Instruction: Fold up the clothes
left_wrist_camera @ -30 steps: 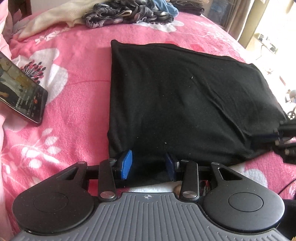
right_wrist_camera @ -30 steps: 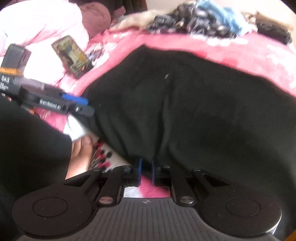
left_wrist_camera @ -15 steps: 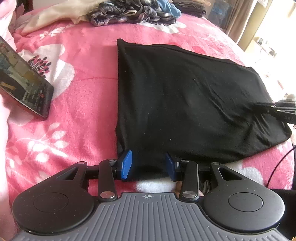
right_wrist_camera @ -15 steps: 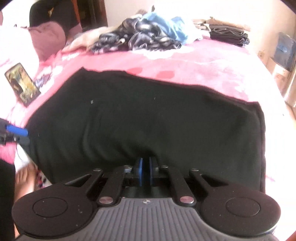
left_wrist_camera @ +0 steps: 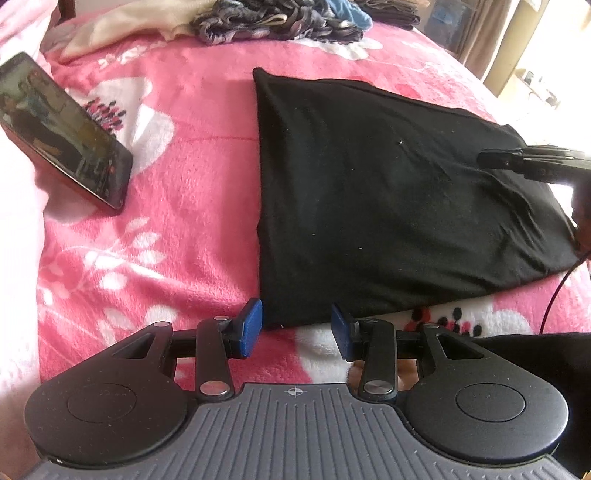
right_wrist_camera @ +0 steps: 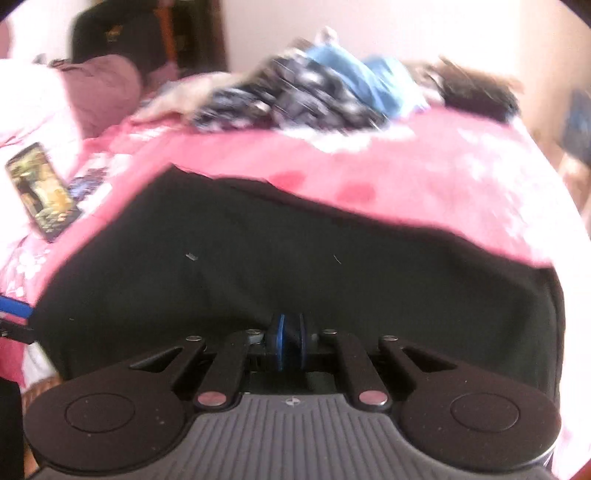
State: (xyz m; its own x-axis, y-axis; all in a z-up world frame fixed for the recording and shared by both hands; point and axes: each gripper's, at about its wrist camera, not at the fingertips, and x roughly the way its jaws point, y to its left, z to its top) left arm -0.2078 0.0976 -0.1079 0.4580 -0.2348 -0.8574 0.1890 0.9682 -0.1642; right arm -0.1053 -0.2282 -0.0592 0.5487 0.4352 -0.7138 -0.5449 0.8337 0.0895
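Left wrist view: spread left tongs frame the black garment's near corner; right tongs pinch its edge.

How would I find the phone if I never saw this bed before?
Look at the big pink flowery blanket and find the folded black garment in its middle. Go left across the pink to the blanket's edge: the phone lies there. It is the only flat, hard, shiny rectangle, with a picture glowing on its screen, unlike the soft clothes pile farther back.

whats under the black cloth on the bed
The black cloth lies flat on the pink blanket, which shows all around it. Anything lying beneath the cloth is covered and cannot be seen.
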